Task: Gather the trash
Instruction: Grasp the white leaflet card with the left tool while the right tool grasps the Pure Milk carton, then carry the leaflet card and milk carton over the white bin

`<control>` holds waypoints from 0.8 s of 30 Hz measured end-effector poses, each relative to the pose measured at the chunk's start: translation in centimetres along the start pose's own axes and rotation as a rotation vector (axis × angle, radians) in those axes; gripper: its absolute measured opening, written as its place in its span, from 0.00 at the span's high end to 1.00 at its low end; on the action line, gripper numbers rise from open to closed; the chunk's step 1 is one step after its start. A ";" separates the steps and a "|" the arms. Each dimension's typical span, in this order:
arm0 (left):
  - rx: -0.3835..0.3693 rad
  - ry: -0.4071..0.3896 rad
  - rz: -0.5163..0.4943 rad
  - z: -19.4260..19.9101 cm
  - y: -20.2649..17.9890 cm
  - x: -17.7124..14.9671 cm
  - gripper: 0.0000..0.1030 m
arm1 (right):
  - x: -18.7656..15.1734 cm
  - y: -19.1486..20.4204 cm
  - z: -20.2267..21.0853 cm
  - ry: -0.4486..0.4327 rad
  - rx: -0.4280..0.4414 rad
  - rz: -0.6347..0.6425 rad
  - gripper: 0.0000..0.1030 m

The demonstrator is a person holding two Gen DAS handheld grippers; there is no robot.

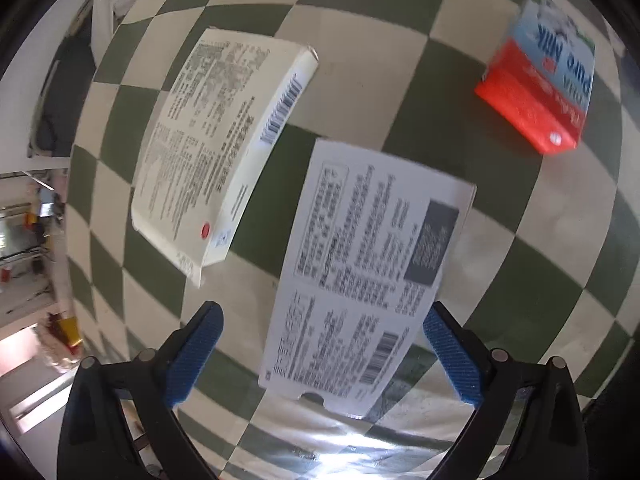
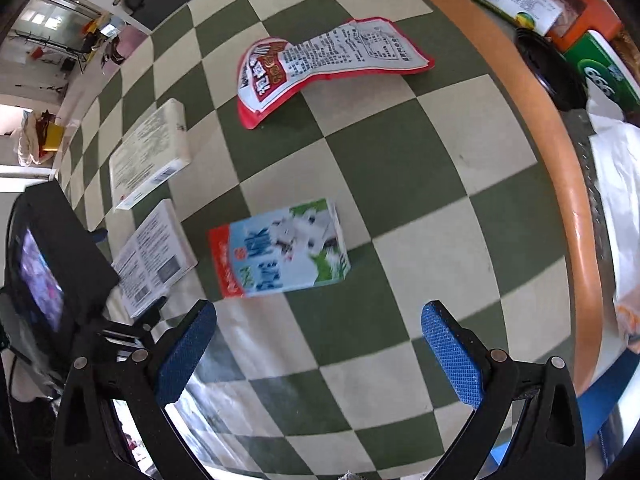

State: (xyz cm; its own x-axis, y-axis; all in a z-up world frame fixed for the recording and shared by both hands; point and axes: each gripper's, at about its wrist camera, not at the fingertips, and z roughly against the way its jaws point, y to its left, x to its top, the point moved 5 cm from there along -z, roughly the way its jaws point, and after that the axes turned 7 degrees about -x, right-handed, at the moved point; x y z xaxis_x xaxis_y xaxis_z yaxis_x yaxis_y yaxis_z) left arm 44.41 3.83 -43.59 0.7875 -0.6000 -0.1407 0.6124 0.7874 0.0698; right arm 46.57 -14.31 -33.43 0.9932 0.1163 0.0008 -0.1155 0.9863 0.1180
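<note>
Left gripper wide, straddled white box at 12 o'clock on bench; right gripper wide, empty. Best closed squarely across box sides.

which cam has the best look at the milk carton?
Right wrist: the milk carton lies whole near frame centre, its printed face up. Left wrist shows the same carton only at the upper right edge, blurred and distorted.

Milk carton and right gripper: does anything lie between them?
No. In the right wrist view, only bare checkered tablecloth separates the open right gripper from the milk carton; nothing else lies on that stretch.
</note>
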 end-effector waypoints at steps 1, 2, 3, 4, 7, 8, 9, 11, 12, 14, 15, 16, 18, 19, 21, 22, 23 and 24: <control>-0.023 -0.002 0.012 0.1 0.1 0.0 0.09 | 0.3 0.2 -0.3 0.006 0.002 0.005 0.00; -0.081 0.000 0.043 0.2 0.0 -0.2 0.23 | 0.7 0.5 -0.7 0.010 0.000 0.014 0.00; -0.124 0.002 0.082 0.2 0.1 -0.4 0.25 | 0.9 0.7 -1.0 0.011 -0.004 0.020 0.00; -0.125 -0.001 0.129 0.1 0.4 -0.8 0.25 | 1.1 1.0 -1.3 0.012 -0.007 0.026 0.00; -0.166 0.000 0.319 0.0 1.2 -2.0 0.25 | 1.6 1.8 -2.3 0.015 -0.011 0.033 0.00; -0.192 0.015 0.399 -0.2 1.4 -2.7 0.25 | 1.8 2.2 -2.7 0.015 -0.016 0.040 0.00; -0.228 0.013 0.525 -0.2 1.7 -3.7 0.25 | 2.0 2.5 -3.0 0.013 -0.024 0.047 0.00; -0.291 0.012 0.740 -0.5 2.0 -5.7 0.25 | 2.4 3.4 -3.8 0.004 -0.047 0.077 0.00; -0.320 0.007 0.832 -0.6 2.0 -6.6 0.25 | 2.5 3.9 -4.1 0.000 -0.059 0.089 0.00; -0.376 0.004 0.977 -0.9 1.6 -8.4 0.24 | 2.8 4.9 -4.8 -0.003 -0.079 0.114 0.00; -0.394 0.000 1.000 -1.0 1.4 -8.6 0.23 | 2.9 5.3 -5.2 -0.006 -0.090 0.124 0.00; -0.412 0.004 1.006 -1.3 1.0 -8.8 0.23 | 3.0 5.7 -5.5 -0.011 -0.104 0.129 0.00; -0.407 0.010 0.954 -1.6 0.0 -8.5 0.21 | 3.0 6.2 -5.6 -0.043 -0.123 0.140 0.05; -0.379 0.006 0.912 -1.7 0.0 -8.5 0.21 | 2.9 6.4 -5.7 -0.052 -0.133 0.143 0.10; -0.271 -0.006 0.792 -1.5 -1.0 -7.9 0.18 | 2.2 7.0 -5.6 -0.055 -0.144 0.166 0.10; -0.253 -0.012 0.772 -1.3 -1.3 -7.6 0.19 | 1.8 7.3 -5.7 -0.045 -0.137 0.178 0.10; -0.249 -0.021 0.762 -1.3 -1.6 -7.6 0.22 | 1.4 7.6 -5.7 -0.034 -0.134 0.191 0.10; -0.257 -0.027 0.767 -1.2 -1.9 -7.7 0.29 | 0.9 7.7 -5.7 -0.025 -0.136 0.206 0.10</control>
State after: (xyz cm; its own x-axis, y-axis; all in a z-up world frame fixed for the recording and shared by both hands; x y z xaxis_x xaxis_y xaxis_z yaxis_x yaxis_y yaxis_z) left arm 37.13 7.16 -43.86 0.9852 0.1198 -0.1222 -0.1315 0.9870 -0.0926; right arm 46.49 -5.92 -38.22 0.9484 0.3152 0.0359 -0.3145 0.9490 -0.0223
